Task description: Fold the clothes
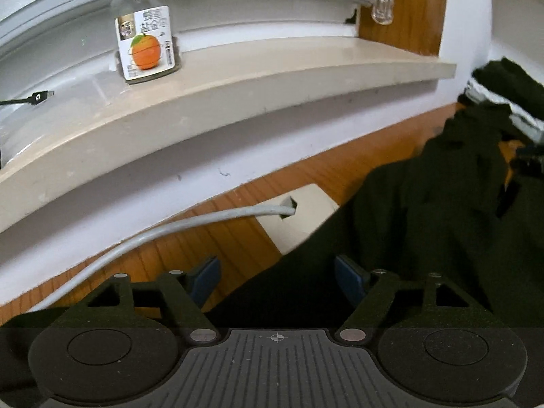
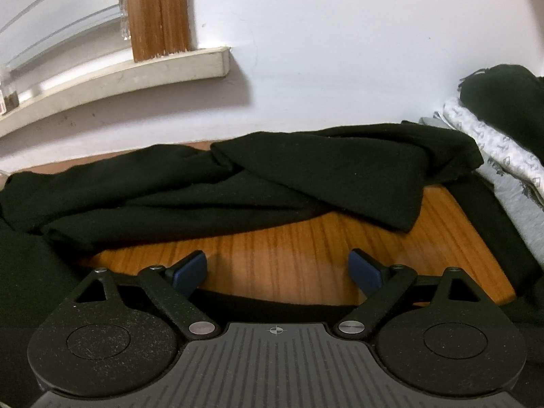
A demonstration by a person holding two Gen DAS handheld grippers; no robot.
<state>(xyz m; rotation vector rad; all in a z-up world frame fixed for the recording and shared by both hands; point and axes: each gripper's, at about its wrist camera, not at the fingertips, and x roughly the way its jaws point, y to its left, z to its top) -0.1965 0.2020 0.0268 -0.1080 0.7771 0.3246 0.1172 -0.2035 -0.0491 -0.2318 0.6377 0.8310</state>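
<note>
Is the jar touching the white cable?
Apart. The left wrist view shows the jar up on the windowsill, with the white cable far below on the table.

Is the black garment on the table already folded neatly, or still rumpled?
Still rumpled: the black garment lies in loose, uneven folds across the wooden table.

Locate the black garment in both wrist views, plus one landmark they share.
Left wrist: black garment fills the right and lower-centre, spread over the wooden table, running under the left claw.
Right wrist: black garment lies bunched across the middle, from the left edge to the folded stack at right.
Shared landmark: the beige window sill, with its wooden post.
</note>
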